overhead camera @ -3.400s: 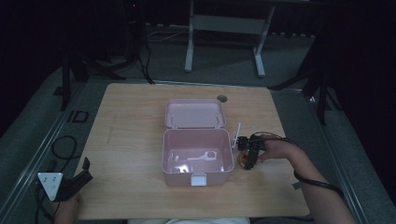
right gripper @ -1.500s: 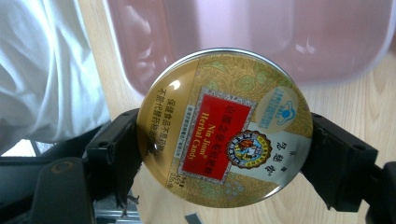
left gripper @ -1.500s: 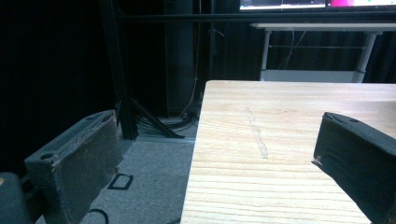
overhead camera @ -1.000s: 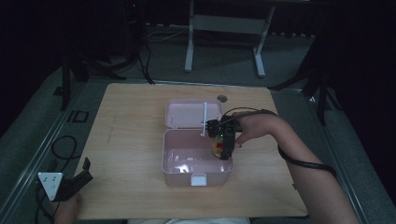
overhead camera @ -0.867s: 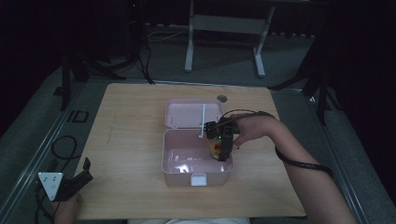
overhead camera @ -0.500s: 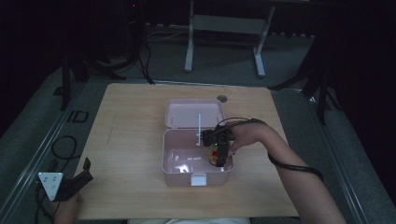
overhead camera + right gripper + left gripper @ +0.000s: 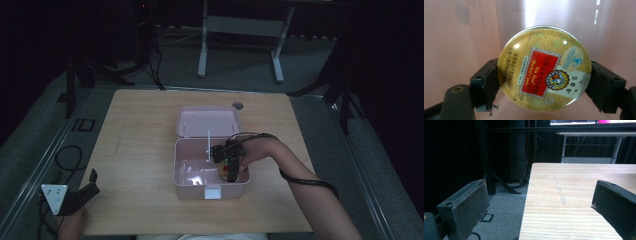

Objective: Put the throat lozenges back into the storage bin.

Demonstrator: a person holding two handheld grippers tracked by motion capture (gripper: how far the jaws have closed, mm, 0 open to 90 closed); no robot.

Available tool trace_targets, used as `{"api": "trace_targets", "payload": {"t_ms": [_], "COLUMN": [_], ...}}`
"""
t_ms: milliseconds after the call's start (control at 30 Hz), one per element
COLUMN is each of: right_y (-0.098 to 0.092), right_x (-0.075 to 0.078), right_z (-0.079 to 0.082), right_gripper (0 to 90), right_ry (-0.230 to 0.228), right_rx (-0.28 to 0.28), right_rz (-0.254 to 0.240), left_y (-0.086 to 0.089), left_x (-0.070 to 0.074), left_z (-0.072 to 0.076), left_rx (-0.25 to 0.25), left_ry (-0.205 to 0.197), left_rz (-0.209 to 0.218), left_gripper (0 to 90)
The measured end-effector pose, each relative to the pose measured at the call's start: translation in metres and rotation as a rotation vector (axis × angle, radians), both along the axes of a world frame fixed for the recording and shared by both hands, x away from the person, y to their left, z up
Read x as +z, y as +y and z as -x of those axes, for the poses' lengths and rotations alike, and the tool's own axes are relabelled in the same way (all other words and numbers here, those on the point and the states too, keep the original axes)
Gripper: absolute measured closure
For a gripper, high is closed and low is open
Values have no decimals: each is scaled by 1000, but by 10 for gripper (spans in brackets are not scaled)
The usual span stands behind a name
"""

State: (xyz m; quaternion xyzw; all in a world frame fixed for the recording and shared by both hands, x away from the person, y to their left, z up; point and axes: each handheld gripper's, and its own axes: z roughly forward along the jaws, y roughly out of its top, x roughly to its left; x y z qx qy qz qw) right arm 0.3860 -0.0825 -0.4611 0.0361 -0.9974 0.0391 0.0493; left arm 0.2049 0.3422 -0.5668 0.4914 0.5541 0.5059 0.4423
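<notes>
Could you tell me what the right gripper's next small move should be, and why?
Probably lower a little and open. The right gripper clamps the round candy tin by its edges, already inside the pink box, with pink walls close behind it.

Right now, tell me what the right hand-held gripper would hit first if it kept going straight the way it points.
Probably the pink box: its inner surface lies directly beyond the herbal candy tin clamped in the right hand-held gripper; how close is unclear.

A dim lab: a bare wooden table [image 7: 150,150], black curtains, cables, and a metal-framed desk [image 7: 240,30] behind.
</notes>
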Motion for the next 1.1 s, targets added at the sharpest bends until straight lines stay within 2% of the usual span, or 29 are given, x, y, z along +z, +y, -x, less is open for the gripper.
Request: {"api": "trace_targets", "payload": {"t_ms": [200,300,500,733,800,1033,1100], "right_y": [2,3,3,3,2,0,-3], "right_x": [-11,-13,-11,-10,-4,13,27], "right_z": [0,-1,-5,-4,-4,-4,-4], "right_gripper": [200,199,175,158,158,158,127], "right_ry": [-7,-22,2,7,0,-23,-27], "right_rx": [0,-25,-70,-69,-66,-67,-71], "right_rz": [41,44,37,39,15,-24,-57], "left_y": [0,0,0,0,0,0,0], "left_x": [0,0,0,0,0,0,0], "left_z": [0,0,0,0,0,0,0], "left_rx": [-2,-2,-5,-7,-7,-6,-6], "left_ry": [0,0,0,0,1,0,1], "left_rz": [0,0,-1,0,0,0,0], "left_gripper": [10,10,10,10,10,10,10]}}
